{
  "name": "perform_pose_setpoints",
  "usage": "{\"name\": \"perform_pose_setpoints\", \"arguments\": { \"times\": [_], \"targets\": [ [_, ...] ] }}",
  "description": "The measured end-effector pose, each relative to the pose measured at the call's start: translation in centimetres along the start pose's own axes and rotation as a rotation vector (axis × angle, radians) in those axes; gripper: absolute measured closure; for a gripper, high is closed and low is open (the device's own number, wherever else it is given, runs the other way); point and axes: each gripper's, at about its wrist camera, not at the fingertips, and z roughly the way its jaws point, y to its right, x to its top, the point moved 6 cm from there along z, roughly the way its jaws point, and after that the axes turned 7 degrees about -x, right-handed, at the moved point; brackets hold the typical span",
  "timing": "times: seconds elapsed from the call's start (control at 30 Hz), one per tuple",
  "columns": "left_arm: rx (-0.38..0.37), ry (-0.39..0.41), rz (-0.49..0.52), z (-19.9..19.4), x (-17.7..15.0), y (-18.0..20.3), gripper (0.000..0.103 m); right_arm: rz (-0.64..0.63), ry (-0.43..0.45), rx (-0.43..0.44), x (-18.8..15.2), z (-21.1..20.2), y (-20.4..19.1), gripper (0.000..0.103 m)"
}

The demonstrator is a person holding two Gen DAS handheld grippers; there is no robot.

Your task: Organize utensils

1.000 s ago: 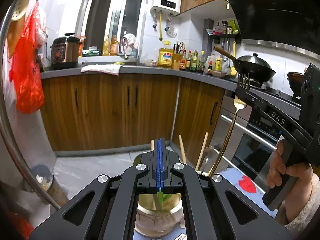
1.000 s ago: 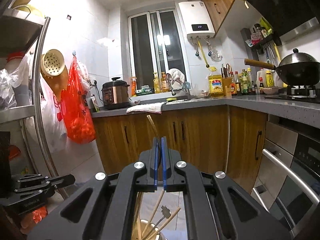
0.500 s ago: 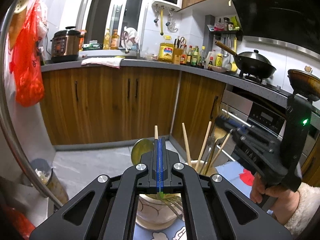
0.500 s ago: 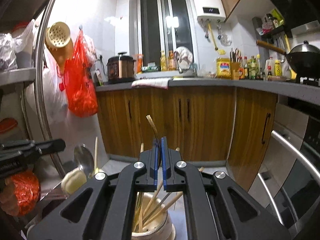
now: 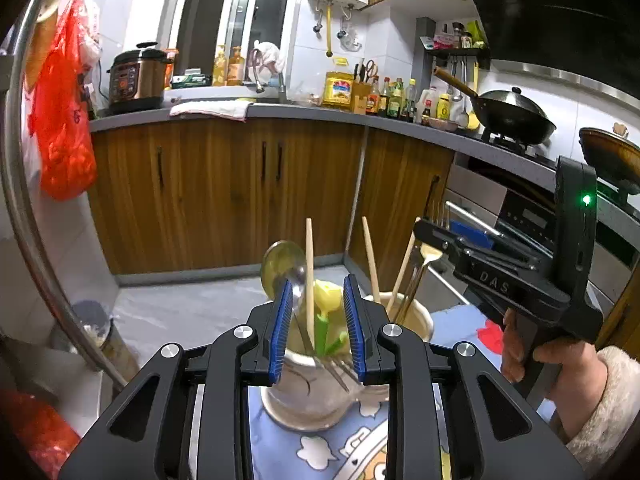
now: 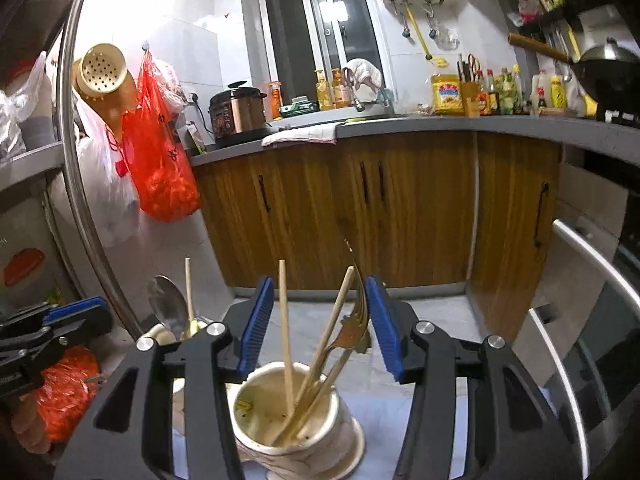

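Note:
Two pale ceramic holders stand on a blue patterned cloth. In the left wrist view my left gripper (image 5: 315, 328) is open over the near holder (image 5: 316, 400), which holds a silver spoon (image 5: 280, 268), a chopstick (image 5: 309, 276), forks and a yellow-green utensil (image 5: 326, 312). In the right wrist view my right gripper (image 6: 320, 328) is open above the other holder (image 6: 296, 428), which holds chopsticks (image 6: 285, 328) and a gold fork (image 6: 356, 320) leaning by the right pad. The right gripper also shows in the left wrist view (image 5: 448, 236), and the left gripper shows in the right wrist view (image 6: 60, 320).
Wooden base cabinets (image 5: 224, 192) and a grey counter (image 5: 304, 112) run behind. An oven front (image 6: 580, 300) is at the right. A red bag (image 6: 160, 160) hangs by a metal rack pole (image 6: 76, 184) at the left. A bin (image 5: 96, 332) stands on the floor.
Both grippers have opened from shut. The gold fork that the right gripper carried above now stands in the right holder, and the right gripper has come down over it.

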Motion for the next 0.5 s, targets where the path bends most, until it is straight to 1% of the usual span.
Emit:
{"name": "perform_pose_setpoints", "arguments": {
  "times": [0.13, 0.17, 0.2, 0.23, 0.27, 0.3, 0.4, 0.5],
  "targets": [
    [0.019, -0.009, -0.008, -0.9, -0.6, 0.4, 0.072, -0.005, -0.013, -0.004, 0.1, -1.7, 0.0, 0.048],
    [0.023, -0.009, -0.015, -1.2, -0.8, 0.5, 0.07, -0.009, -0.013, -0.006, 0.1, -2.2, -0.1, 0.043],
    [0.026, -0.008, -0.018, -1.6, -0.9, 0.7, 0.069, -0.015, -0.014, -0.007, 0.0, -3.0, -0.2, 0.041],
    [0.029, -0.006, -0.021, -2.1, -1.0, 0.8, 0.067, -0.02, -0.016, -0.009, 0.0, -3.7, -0.2, 0.04],
    [0.031, -0.006, -0.024, -2.5, -1.1, 0.9, 0.062, -0.022, -0.022, -0.012, -0.2, -4.5, -0.3, 0.036],
    [0.031, -0.008, -0.025, -2.8, -1.4, 1.1, 0.06, -0.023, -0.028, -0.013, -0.3, -5.1, -0.2, 0.032],
    [0.04, -0.016, -0.019, -3.9, -2.1, 1.9, 0.058, -0.026, -0.05, -0.022, -1.0, -7.1, -0.2, 0.031],
    [0.054, -0.02, -0.014, -5.0, -3.1, 2.7, 0.05, -0.011, -0.068, -0.015, -2.1, -9.0, -0.1, 0.028]
  ]
}}
